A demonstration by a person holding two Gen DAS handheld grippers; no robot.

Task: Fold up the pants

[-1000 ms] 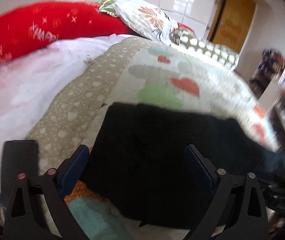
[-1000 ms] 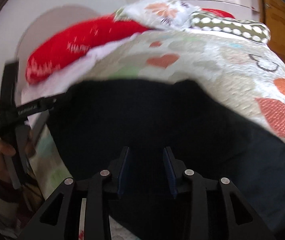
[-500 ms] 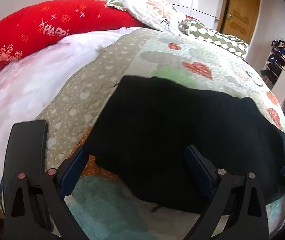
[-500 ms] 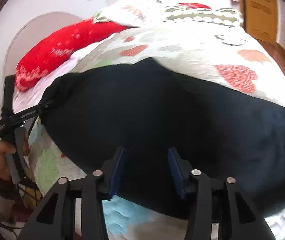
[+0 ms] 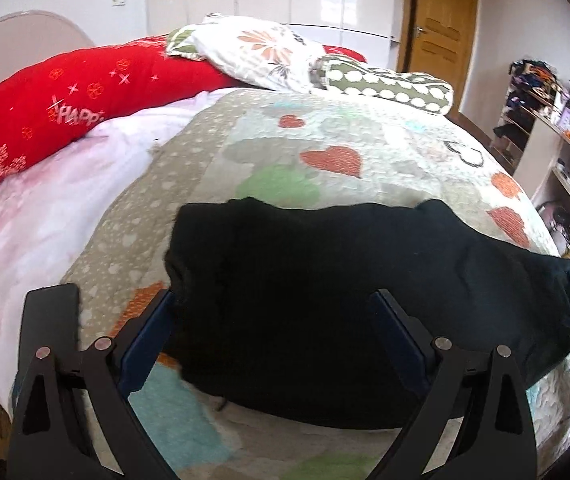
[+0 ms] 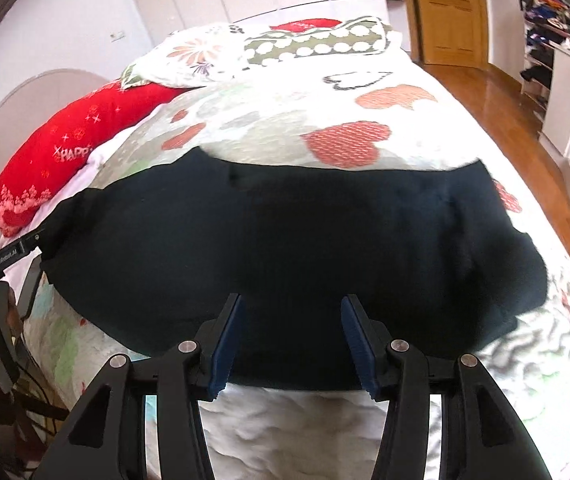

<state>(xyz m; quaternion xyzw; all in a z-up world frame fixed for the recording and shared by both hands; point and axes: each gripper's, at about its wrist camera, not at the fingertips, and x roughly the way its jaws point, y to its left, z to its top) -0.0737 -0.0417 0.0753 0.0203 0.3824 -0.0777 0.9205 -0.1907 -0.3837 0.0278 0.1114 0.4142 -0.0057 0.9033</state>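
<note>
Black pants (image 5: 325, 280) lie folded in a wide band across the quilted bed near its front edge; they also show in the right wrist view (image 6: 285, 248). My left gripper (image 5: 275, 320) is open wide and empty, just above the pants' left end. My right gripper (image 6: 291, 332) is open and empty, over the pants' near edge around the middle. The left gripper also shows at the pants' left end in the right wrist view (image 6: 13, 256), with a hand holding it.
The quilt (image 5: 365, 152) has heart patches. A red pillow (image 5: 65, 108), a floral pillow (image 5: 261, 52) and a dotted pillow (image 5: 389, 84) lie at the far side. A white sheet (image 5: 45, 208) covers the left. Shelves (image 5: 557, 128) and a wooden door (image 5: 441, 32) stand right.
Both grippers pulled back from the pants and rose slightly. The right jaws opened wider. The pants now lie flat on the bed, released.
</note>
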